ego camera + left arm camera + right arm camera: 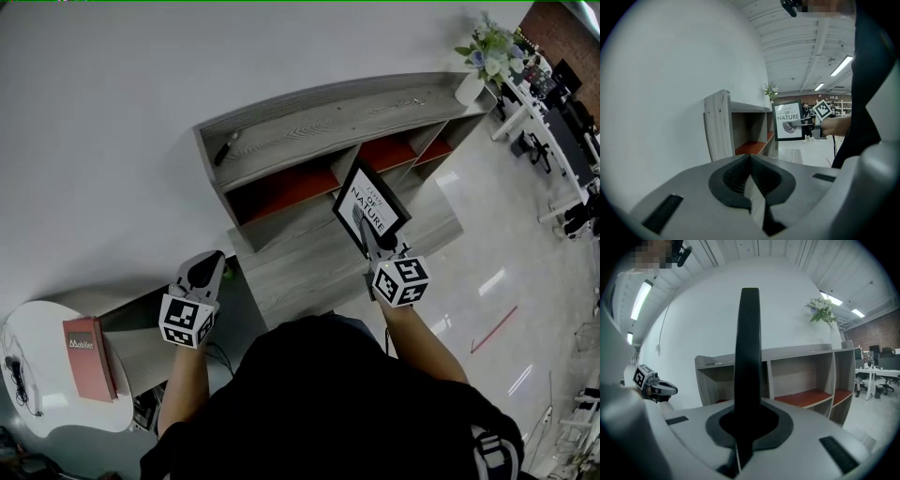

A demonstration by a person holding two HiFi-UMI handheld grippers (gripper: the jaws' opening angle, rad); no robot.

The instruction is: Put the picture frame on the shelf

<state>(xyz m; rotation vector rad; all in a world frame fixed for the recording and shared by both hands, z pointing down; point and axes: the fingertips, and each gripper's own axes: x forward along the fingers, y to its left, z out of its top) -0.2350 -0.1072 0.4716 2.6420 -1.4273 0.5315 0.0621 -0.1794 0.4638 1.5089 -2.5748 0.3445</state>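
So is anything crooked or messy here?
Nothing is spilled or broken. The one thing out of place is the picture frame: the right tongs hold it in the air in front of the shelf, not on it. A small dark thing lies on the shelf's top.

The small dark thing [225,148] lying on the shelf [356,108] top is too small to name, and the right gripper [370,234] covers the lower corner of the picture frame [370,204].

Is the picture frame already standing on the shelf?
No, the right claw holds the picture frame up in front of the shelf.
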